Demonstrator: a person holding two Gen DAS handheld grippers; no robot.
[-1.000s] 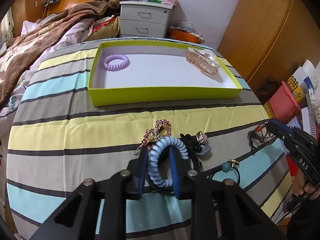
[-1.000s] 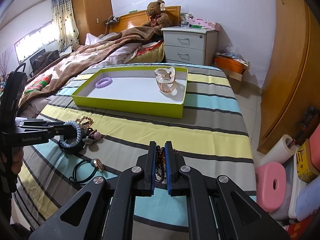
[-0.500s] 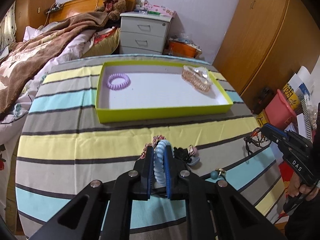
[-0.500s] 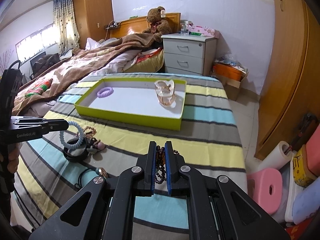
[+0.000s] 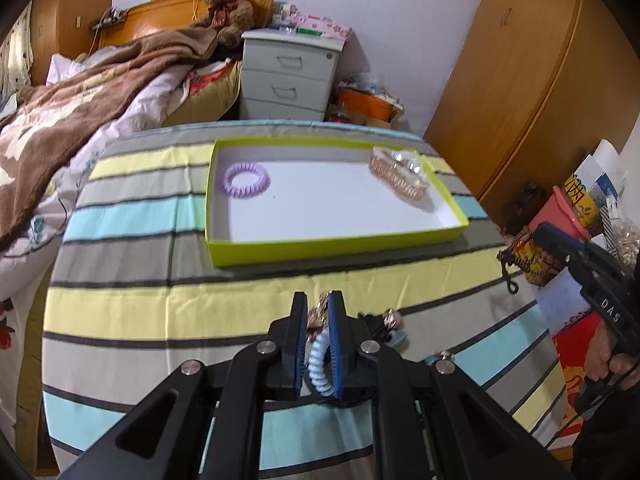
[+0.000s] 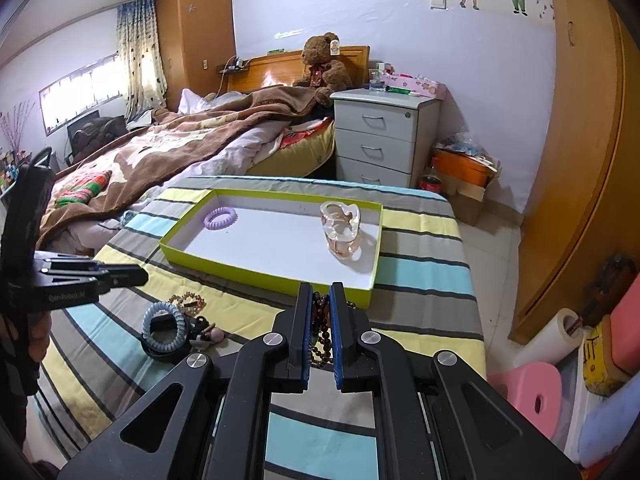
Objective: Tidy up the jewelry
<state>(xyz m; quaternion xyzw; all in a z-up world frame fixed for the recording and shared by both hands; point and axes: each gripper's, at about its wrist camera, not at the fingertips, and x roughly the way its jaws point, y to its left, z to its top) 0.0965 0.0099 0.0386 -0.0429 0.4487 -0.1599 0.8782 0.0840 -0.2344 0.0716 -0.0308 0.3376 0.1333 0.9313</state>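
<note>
A blue coil hair tie (image 6: 164, 330) lies on black hair ties (image 6: 160, 356), just below and beyond my left gripper (image 6: 138, 277). That gripper (image 5: 318, 300) is shut with nothing pinched. Only the coil's curved edge (image 5: 318, 360) shows through the slit between its fingers. My right gripper (image 6: 320, 290) is shut on a dark bead bracelet (image 6: 322, 332), which hangs above the striped cloth. The lime-green tray (image 5: 336, 246) beyond holds a purple coil (image 5: 246, 180) and a clear pink hair claw (image 5: 398, 178).
A gold clip (image 6: 186, 302) and a pink-beaded tie (image 6: 216, 334) lie beside the black ties. The striped table (image 5: 160, 300) has a bed (image 5: 60, 120) to its left and a nightstand (image 5: 288, 76) behind. To its right are a wardrobe (image 5: 520, 80) and a pink stool (image 6: 528, 396).
The left jaws closed on the blue coil and lifted it. It has since slipped out onto the pile while that gripper kept rising. The right gripper rose with the bracelet.
</note>
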